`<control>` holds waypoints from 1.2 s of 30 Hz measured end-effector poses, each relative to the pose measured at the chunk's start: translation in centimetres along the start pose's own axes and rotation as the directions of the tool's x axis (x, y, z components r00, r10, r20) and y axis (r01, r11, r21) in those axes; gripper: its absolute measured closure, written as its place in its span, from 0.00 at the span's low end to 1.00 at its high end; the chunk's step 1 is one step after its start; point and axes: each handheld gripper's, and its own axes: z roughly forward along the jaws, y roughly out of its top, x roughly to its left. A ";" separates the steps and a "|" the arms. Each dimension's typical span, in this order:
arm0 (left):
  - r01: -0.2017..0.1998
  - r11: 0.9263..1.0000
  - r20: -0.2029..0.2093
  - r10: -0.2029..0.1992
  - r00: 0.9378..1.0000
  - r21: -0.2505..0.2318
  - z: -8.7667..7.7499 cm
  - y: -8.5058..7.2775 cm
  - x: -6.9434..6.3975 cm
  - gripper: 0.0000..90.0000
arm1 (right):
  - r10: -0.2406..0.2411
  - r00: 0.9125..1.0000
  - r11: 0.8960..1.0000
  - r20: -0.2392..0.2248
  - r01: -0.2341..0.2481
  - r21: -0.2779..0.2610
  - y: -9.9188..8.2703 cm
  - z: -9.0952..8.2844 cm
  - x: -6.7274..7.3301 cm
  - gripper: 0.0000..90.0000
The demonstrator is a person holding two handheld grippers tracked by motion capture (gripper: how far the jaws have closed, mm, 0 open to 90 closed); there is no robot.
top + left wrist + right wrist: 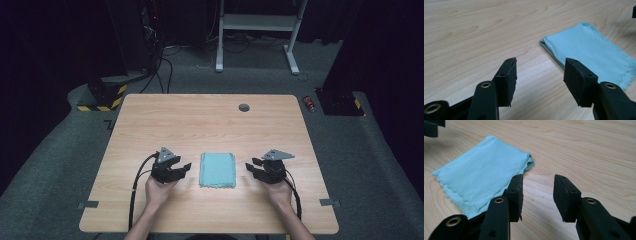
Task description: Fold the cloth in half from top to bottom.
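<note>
A folded light turquoise cloth (218, 170) of fine waffle-textured fabric, with a scalloped hem along one edge, lies flat on the pale wood-grain table (200, 120), directly between the two grippers and touched by neither.

The left gripper (186, 167), black with a grey three-cornered plate on top, sits just to the left of the cloth with its jaws pointing toward it. In the left gripper view the jaws stand well apart with bare tabletop between them and nothing held. From this gripper (539, 72) the cloth (589, 51) lies ahead and to the right, its folded corner nearest, a short way beyond the right jaw; the scalloped hem runs along the cloth's far right side.

The right gripper (250, 167), of the same build, sits just to the right of the cloth, jaws pointing back toward it. In the right gripper view its jaws are moderately open, holding nothing, with only table wood in the gap. From this gripper (537, 188) the cloth (482, 168) lies ahead and to the left; the left jaw overlaps the cloth's near edge in the picture, though whether it hangs over the fabric or just beside it cannot be told. The layered fold faces the gap side, the scalloped hem the near left.

Each gripper is held in one of the person's hands, the forearms coming in from the near edge of the table.
</note>
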 end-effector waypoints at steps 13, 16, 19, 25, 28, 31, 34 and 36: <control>0.029 1.000 -0.045 -0.029 0.999 -0.007 -2.4 -2.9 0.9 0.46 | 0.036 0.998 0.999 0.058 -0.037 0.011 -2.4 -2.3 -1.0 0.66; 0.034 0.999 -0.064 -0.034 0.997 0.009 -2.6 -3.4 1.0 0.46 | 0.034 0.996 0.999 0.080 -0.036 0.026 -2.8 -2.5 -1.0 0.65; 0.027 0.999 -0.088 -0.024 0.996 0.024 -2.8 -3.9 1.1 0.46 | 0.001 0.994 0.999 0.111 -0.007 0.047 -3.2 -2.6 -1.0 0.64; 0.025 0.999 -0.121 -0.020 0.993 0.038 -2.9 -4.6 1.3 0.45 | -0.004 0.991 0.998 0.137 -0.004 0.056 -3.7 -2.9 -1.1 0.64; 0.026 0.999 -0.128 -0.021 0.991 0.037 -3.0 -4.8 1.5 0.45 | -0.004 0.989 0.998 0.149 -0.006 0.066 -3.9 -2.9 -1.1 0.63; 0.024 0.999 -0.142 -0.018 0.990 0.038 -3.1 -4.9 1.6 0.45 | 0.001 0.988 0.998 0.156 -0.012 0.068 -4.1 -3.1 -1.2 0.62; 0.025 0.999 -0.148 -0.019 0.989 0.040 -3.1 -5.1 1.7 0.44 | 0.012 0.987 0.997 0.159 -0.023 0.070 -4.3 -3.2 -1.4 0.60; 0.031 0.998 -0.149 -0.024 0.989 0.049 -3.1 -5.1 1.7 0.43 | 0.015 0.986 0.997 0.166 -0.027 0.067 -4.4 -3.4 -1.5 0.59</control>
